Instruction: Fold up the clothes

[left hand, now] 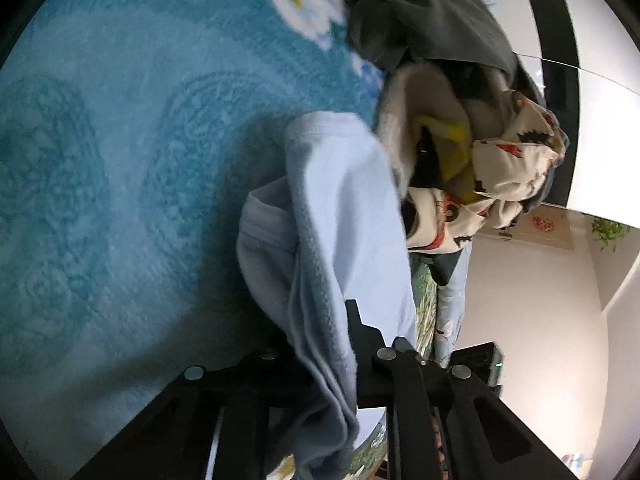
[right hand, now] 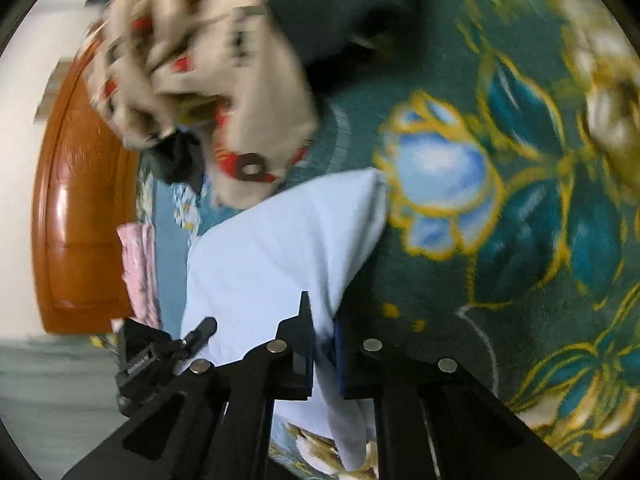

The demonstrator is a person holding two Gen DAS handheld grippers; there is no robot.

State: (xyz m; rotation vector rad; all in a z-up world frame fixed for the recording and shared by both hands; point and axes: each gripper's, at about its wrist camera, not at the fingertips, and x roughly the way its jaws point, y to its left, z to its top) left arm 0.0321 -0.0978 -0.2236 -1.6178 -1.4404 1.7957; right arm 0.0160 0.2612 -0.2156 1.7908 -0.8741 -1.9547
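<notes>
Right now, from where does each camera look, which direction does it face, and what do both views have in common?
Left wrist: sits on the left gripper, facing along its fingers over a teal plush blanket toward a pile of crumpled clothes; only black gripper fingers show.
Right wrist: sits on the right gripper, facing a dark green floral blanket; only gripper fingers show.
Shared: the pale blue soft cloth, pinched by both grippers, and the cream patterned garment.

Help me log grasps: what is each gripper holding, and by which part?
Both hold the light blue garment: left gripper and right gripper each pinch its edge.
</notes>
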